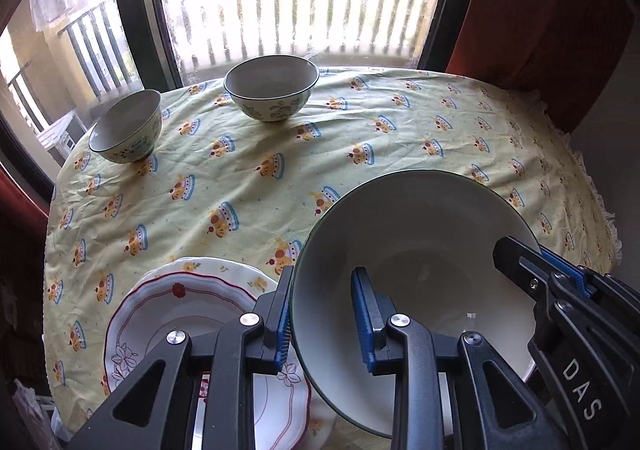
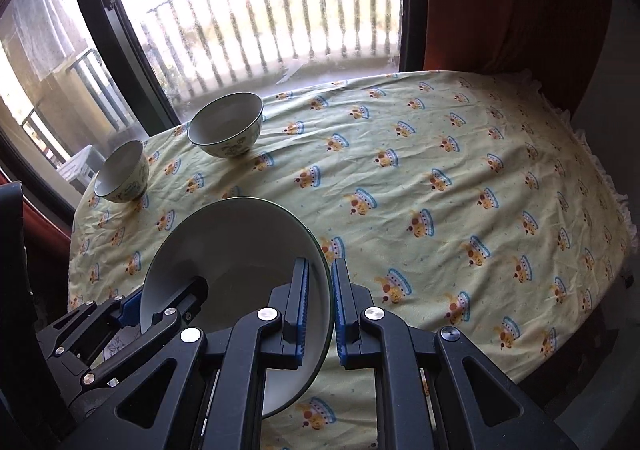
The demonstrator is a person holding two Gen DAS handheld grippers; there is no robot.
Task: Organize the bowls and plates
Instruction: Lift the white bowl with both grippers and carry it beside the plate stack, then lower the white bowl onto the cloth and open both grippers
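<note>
A large white bowl (image 1: 420, 234) (image 2: 232, 242) with a thin green rim hangs tilted above the table, held from both sides. My left gripper (image 1: 322, 324) is shut on its left rim, one finger inside and one outside the wall. My right gripper (image 2: 326, 306) is shut on the opposite rim, and its tip also shows in the left wrist view. Just left of the bowl and below it lies a stack of scalloped floral plates (image 1: 192, 306). Two small floral bowls (image 1: 272, 89) (image 1: 128, 125) stand upright and apart at the far left of the table.
A yellow patterned tablecloth (image 1: 280, 177) (image 2: 440, 169) covers the round table, with a frilled edge on the right. A dark-framed window (image 1: 132, 9) with a balcony railing runs behind the table. A red curtain (image 1: 540, 9) hangs at the far right.
</note>
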